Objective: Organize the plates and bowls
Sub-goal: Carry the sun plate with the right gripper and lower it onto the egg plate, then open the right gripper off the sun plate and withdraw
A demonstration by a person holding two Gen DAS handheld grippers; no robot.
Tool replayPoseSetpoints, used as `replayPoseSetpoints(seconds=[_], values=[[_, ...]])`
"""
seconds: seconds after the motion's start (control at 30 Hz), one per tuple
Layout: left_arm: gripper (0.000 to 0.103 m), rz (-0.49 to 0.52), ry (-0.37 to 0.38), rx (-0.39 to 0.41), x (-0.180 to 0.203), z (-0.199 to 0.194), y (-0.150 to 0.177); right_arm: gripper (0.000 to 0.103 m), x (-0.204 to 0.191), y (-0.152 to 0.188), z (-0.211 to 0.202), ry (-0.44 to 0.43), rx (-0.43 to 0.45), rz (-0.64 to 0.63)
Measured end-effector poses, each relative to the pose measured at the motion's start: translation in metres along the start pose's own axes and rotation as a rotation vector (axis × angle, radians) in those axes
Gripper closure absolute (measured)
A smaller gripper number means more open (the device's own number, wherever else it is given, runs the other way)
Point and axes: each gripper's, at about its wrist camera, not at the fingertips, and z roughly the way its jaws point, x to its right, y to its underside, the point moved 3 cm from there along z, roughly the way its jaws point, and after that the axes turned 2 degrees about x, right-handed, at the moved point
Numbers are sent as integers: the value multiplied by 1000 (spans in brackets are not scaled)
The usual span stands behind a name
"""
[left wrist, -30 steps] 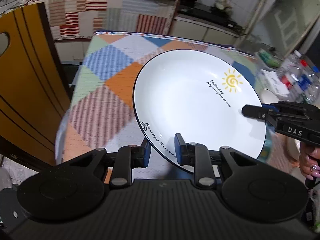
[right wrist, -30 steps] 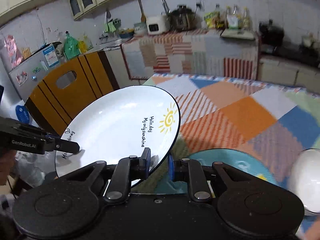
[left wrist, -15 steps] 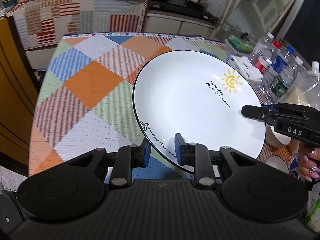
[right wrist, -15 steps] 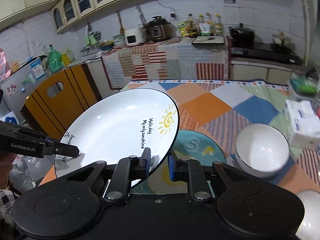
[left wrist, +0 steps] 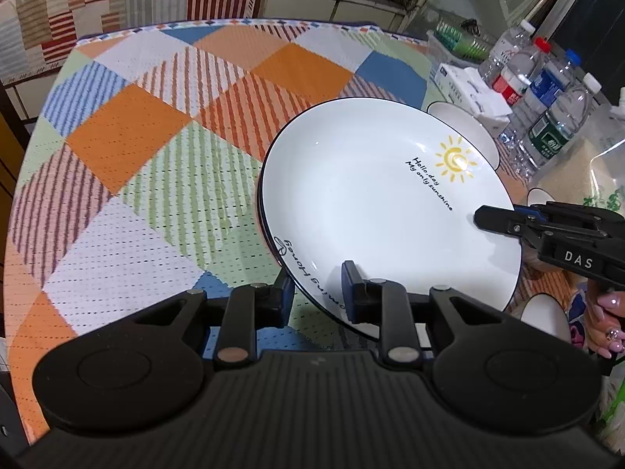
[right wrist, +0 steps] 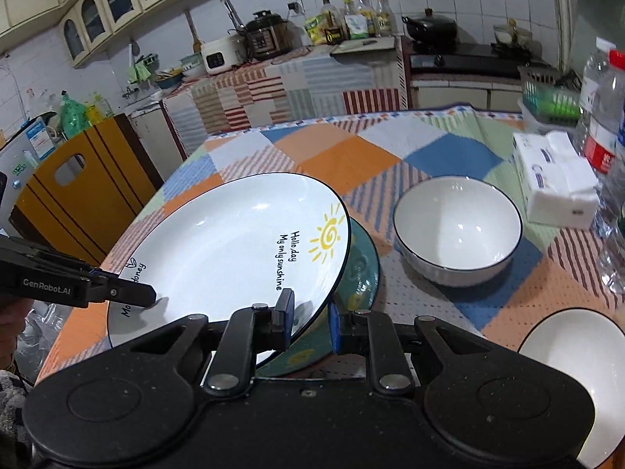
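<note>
A white plate with a yellow sun print (left wrist: 371, 211) (right wrist: 234, 250) is held by both grippers just above a teal plate (right wrist: 357, 273) on the checked tablecloth. My left gripper (left wrist: 317, 297) is shut on its near rim; it also shows in the right wrist view (right wrist: 150, 297). My right gripper (right wrist: 310, 320) is shut on the opposite rim and shows in the left wrist view (left wrist: 482, 219). A white bowl (right wrist: 457, 226) stands to the right of the teal plate. Another white bowl (right wrist: 574, 375) sits at the near right.
A tissue pack (right wrist: 554, 179) and several water bottles (left wrist: 547, 101) stand along the table's right side. A small white dish (left wrist: 547, 316) lies near the right hand. A wooden chair (right wrist: 78, 191) stands at the table's left. The checked tablecloth (left wrist: 136, 136) covers the table.
Both grippers have carried the sun plate right and down over the table, until it hangs just above the teal plate. Both grips are unchanged.
</note>
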Motion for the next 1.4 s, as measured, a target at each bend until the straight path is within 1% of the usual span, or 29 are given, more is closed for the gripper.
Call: replayPoseSetpoints(seconds=[0.23, 0.43, 0.57, 0.67, 0.8, 0.83, 0.93, 1.0, 1.07, 1.17, 1.23, 1.3, 1.37, 1.4], values=[[79, 0, -14, -38, -3, 24, -4, 81, 12, 3, 20, 14, -54, 3], [77, -17, -23, -77, -9, 40, -4, 81, 11, 5, 35, 40, -100, -16], [76, -11, -25, -79, -8, 41, -5, 80, 3, 1, 37, 98, -117, -50], [75, 4, -41, -88, -6, 43, -5, 80, 2, 2, 38, 128, -125, -64], [73, 11, -50, -107, -4, 47, -4, 77, -4, 2, 41, 185, -148, -107], [73, 10, -60, -109, -2, 48, -5, 75, -5, 3, 43, 205, -159, -111], [72, -5, -91, -113, 1, 49, -6, 72, -9, 4, 46, 244, -152, -122], [71, -28, -104, -106, 1, 49, -6, 72, -10, 5, 47, 261, -141, -119], [70, -55, -102, -101, 0, 47, -4, 72, -12, 7, 43, 275, -133, -127], [69, -67, -110, -88, 2, 35, 1, 69, -15, 6, 21, 256, -96, -126], [67, -55, -118, -79, 8, 25, 4, 66, -17, 8, 4, 234, -76, -136], [62, -36, -131, -81, 14, 18, 7, 66, -18, 9, -12, 238, -59, -143], [61, -8, -142, -82, 24, 8, 10, 62, -18, 11, -30, 235, -22, -127], [58, 3, -143, -80, 28, 4, 12, 58, -18, 13, -39, 232, -3, -110]])
